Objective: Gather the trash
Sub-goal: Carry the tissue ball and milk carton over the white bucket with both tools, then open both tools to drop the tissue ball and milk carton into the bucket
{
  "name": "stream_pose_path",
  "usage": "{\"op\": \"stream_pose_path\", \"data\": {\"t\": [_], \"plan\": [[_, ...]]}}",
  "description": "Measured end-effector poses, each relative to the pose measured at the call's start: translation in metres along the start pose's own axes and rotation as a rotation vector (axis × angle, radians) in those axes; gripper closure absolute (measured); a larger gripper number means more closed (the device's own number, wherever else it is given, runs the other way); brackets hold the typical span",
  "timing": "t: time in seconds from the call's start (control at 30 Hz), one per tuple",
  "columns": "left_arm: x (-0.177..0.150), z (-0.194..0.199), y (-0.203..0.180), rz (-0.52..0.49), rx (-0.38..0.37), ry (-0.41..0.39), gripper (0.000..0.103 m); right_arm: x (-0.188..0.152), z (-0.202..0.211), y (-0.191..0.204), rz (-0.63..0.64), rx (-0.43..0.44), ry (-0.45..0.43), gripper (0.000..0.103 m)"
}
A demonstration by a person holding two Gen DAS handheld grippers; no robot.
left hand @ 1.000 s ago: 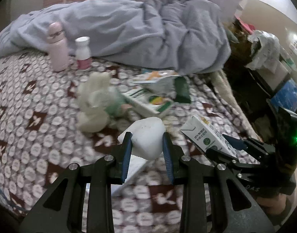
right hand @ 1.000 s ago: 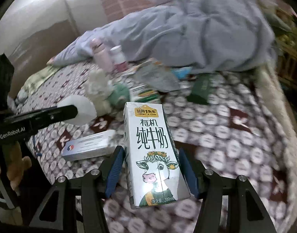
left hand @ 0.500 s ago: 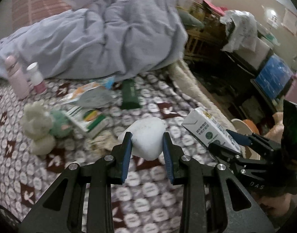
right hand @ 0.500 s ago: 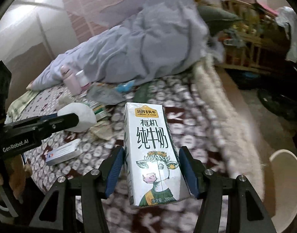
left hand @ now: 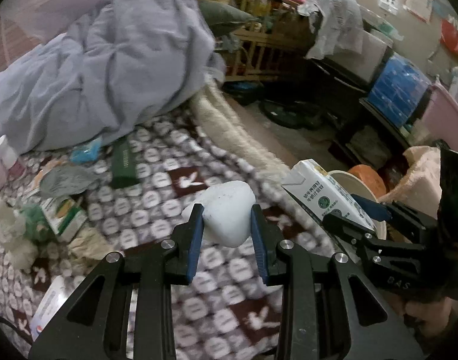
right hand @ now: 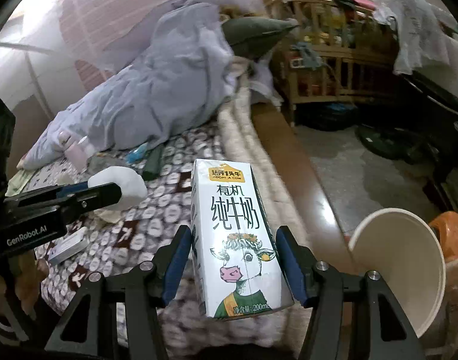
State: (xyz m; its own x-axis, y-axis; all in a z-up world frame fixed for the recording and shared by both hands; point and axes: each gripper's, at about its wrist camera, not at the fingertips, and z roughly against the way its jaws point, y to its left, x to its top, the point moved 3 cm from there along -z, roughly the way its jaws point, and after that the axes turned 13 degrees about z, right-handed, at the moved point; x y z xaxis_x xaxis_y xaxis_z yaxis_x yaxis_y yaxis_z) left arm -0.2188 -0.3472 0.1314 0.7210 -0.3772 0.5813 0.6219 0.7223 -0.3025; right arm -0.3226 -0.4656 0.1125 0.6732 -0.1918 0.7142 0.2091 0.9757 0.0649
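Clamping milk carton between right tongs

The bed carries a patterned brown-and-white cover with a pale fluffy edge along its right side. A crumpled grey quilt is heaped at the far end. At the far left stand a pink bottle and a small white bottle. Just below the quilt lie a blue wrapper and a dark green box, with a grey pouch beside them. Nearer on the left are a green carton, a plush toy, crumpled paper and a flat white box.
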Motion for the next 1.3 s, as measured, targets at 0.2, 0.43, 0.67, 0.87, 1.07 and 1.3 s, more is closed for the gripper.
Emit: {"op": "stream_pose_path", "data": {"t": [0.2,0.43,0.67,0.87,1.07,1.3], "plan": [[0.001,-0.016,-0.033,-0.020,-0.061,0.035,0.075,-0.010,0.012,-0.033,-0.051,-0.052,-0.002,0.046],[-0.002,-0.036,-0.076,-0.048,-0.140,0.088,0.075,-0.031,0.023,-0.078,-0.131,-0.122,0.012,0.046],[-0.005,-0.060,-0.123,-0.063,-0.202,0.150,0.075,-0.056,0.033,-0.117,-0.205,-0.175,0.033,0.046],[-0.008,-0.085,-0.158,-0.070,-0.246,0.208,0.075,-0.078,0.037,-0.153,-0.274,-0.229,0.067,0.046],[-0.014,-0.105,-0.184,-0.075,-0.290,0.255,0.075,-0.102,0.040,-0.182,-0.341,-0.273,0.099,0.046],[-0.017,-0.120,-0.199,-0.071,-0.348,0.276,0.065,-0.117,0.038,-0.200,-0.381,-0.316,0.133,0.046]]}}
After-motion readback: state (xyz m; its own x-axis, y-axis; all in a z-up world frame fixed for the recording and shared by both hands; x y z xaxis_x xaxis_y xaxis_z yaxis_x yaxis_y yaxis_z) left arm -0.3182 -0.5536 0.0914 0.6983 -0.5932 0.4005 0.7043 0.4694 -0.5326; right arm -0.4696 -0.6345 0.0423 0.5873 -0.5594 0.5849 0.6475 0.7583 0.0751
